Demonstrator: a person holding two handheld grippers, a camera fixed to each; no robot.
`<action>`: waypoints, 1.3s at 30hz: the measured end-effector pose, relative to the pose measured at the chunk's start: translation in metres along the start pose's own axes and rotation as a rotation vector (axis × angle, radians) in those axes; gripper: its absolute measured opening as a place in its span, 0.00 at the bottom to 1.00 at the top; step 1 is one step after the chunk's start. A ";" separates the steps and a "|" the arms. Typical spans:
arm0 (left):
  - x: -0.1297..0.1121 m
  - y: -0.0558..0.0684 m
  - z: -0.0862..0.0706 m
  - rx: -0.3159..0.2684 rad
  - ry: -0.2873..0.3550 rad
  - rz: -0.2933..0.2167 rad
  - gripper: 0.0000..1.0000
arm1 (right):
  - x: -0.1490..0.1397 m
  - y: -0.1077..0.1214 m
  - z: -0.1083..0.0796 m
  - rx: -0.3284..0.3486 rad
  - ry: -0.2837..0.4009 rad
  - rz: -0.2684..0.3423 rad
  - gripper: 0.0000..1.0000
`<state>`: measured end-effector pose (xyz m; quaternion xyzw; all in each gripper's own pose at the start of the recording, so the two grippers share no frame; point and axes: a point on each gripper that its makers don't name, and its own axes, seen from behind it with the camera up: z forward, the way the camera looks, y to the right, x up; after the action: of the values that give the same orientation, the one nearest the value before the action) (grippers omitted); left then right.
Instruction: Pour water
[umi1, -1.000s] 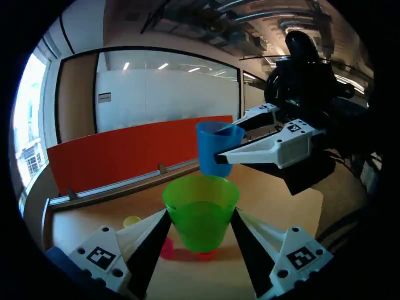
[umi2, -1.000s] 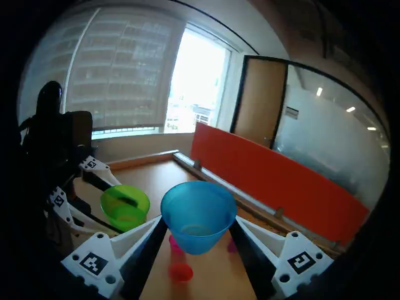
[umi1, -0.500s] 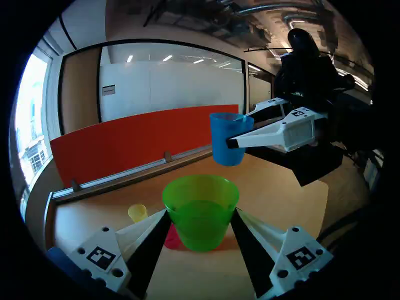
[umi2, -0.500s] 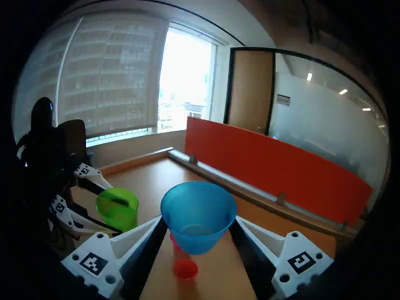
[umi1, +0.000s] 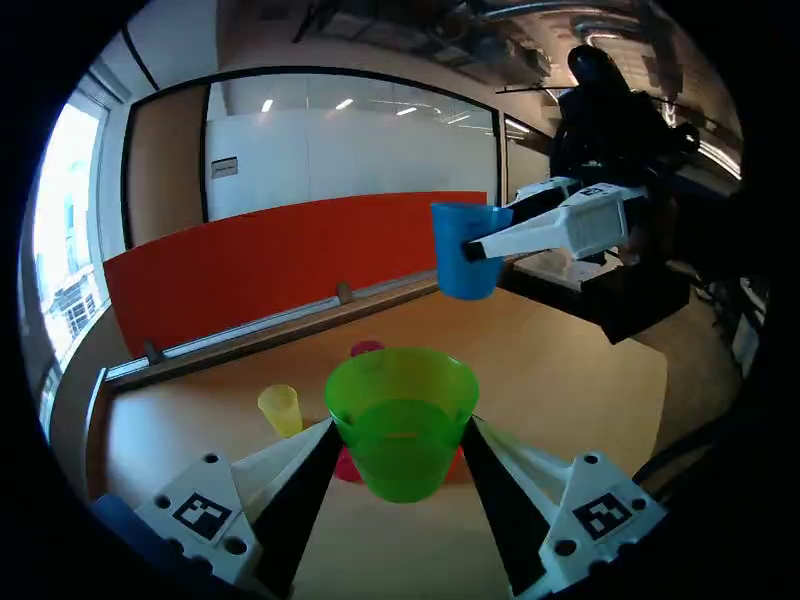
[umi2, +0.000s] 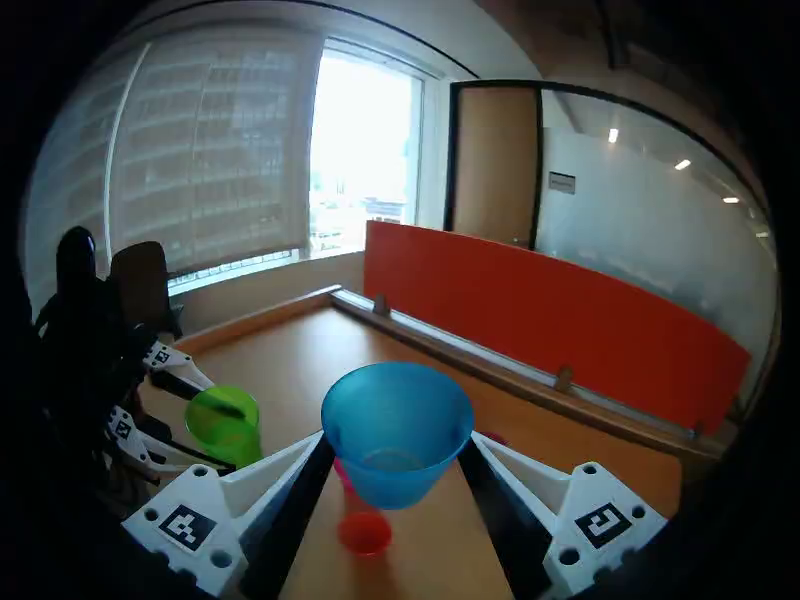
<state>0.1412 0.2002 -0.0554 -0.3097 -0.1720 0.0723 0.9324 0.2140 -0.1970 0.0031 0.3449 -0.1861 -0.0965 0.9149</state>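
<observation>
In the left gripper view, the left gripper (umi1: 400, 432) sits at 6 o'clock and is clenched on the green translucent plastic cup (umi1: 402, 395), with one finger pressing on each side. The cup is upright; a darker level shows about halfway up its wall, but whether it is water I cannot tell. Just behind the cup, at 7 o'clock of it, a small pink cup (umi1: 346, 467) stands on the wooden table (umi1: 560, 380), partly hidden by the green wall; a small yellow plastic cup (umi1: 281, 408) stands near, at 9 o'clock. Farther, at 1 o'clock, the right gripper (umi1: 480, 238), held by a person in dark clothes (umi1: 610, 120), grasps the blue translucent plastic cup (umi1: 460, 275). This cup is upright in the air, well apart from the green one; behind all runs a long orange-red partition (umi1: 280, 275).

In the right gripper view, the right gripper (umi2: 397, 445) at 6 o'clock is closed firmly on the blue cup (umi2: 397, 420); a pale patch lies at its bottom. Under it, a small red cup (umi2: 364, 533) stands on the table (umi2: 300, 360), its far side covered by the blue base. At 9 o'clock, farther off, the left gripper (umi2: 237, 437) holds the green cup (umi2: 220, 415); the partition (umi2: 560, 320) is at 2 o'clock and a bright window (umi2: 360, 160) at 12 o'clock.
</observation>
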 end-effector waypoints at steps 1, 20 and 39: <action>-0.003 -0.001 0.002 0.002 -0.005 0.000 0.81 | -0.002 0.001 0.001 0.001 -0.004 -0.001 0.88; -0.075 -0.009 0.037 0.026 -0.120 -0.002 0.81 | -0.024 0.023 0.042 0.050 -0.067 -0.019 0.88; -0.138 -0.011 0.070 0.038 -0.233 -0.003 0.81 | -0.051 0.038 0.098 0.109 -0.131 -0.059 0.88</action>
<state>-0.0127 0.1969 -0.0344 -0.2814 -0.2780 0.1097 0.9119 0.1291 -0.2117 0.0824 0.3925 -0.2401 -0.1354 0.8775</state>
